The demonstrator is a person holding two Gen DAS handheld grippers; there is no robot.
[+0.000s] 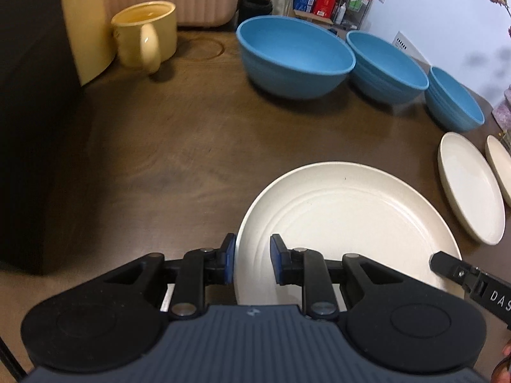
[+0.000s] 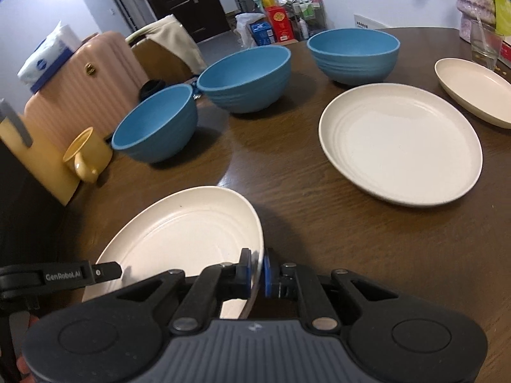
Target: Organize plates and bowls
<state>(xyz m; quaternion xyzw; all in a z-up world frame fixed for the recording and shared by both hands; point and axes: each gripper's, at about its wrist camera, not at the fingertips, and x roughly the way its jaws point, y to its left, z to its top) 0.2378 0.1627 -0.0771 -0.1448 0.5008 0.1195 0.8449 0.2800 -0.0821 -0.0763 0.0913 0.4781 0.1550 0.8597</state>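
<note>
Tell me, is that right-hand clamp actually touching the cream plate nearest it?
Touching. The right wrist view shows the right gripper pinching the near plate by its rim, one blue pad on each side.

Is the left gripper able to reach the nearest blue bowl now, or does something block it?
Probably yes. Bare table lies between the left gripper and the nearest blue bowl. But its jaws straddle the white plate's rim, which the right gripper clamps.
</note>
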